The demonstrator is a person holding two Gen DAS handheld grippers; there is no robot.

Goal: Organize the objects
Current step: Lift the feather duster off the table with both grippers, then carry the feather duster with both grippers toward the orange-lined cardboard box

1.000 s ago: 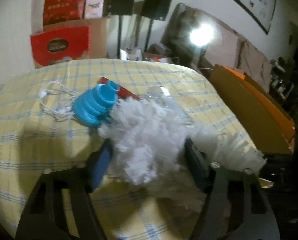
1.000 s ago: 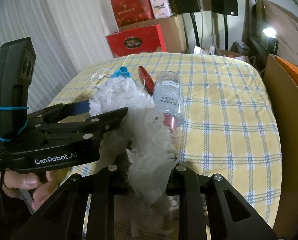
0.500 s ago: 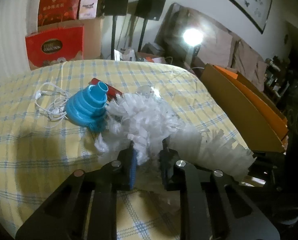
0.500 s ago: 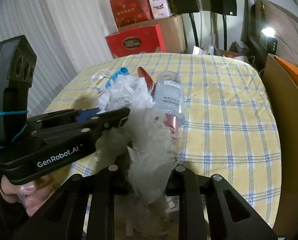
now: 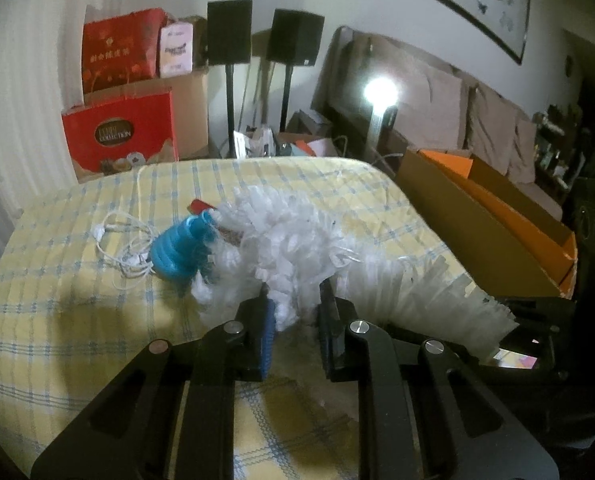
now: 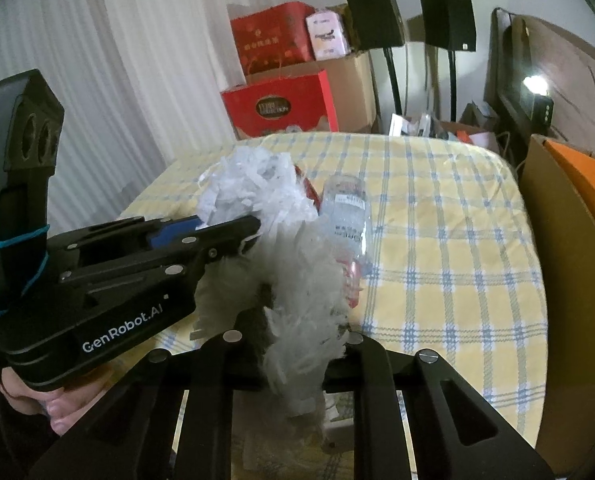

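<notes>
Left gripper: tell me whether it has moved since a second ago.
Yes. The left gripper, closed on the white shredded paper, has risen and pulled back from the blue cup on the checked cloth.

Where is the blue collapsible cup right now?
In the left wrist view the blue collapsible cup lies on the checked tablecloth, left of centre, between the white earphone cable and the white shredded-paper bundle.
</notes>
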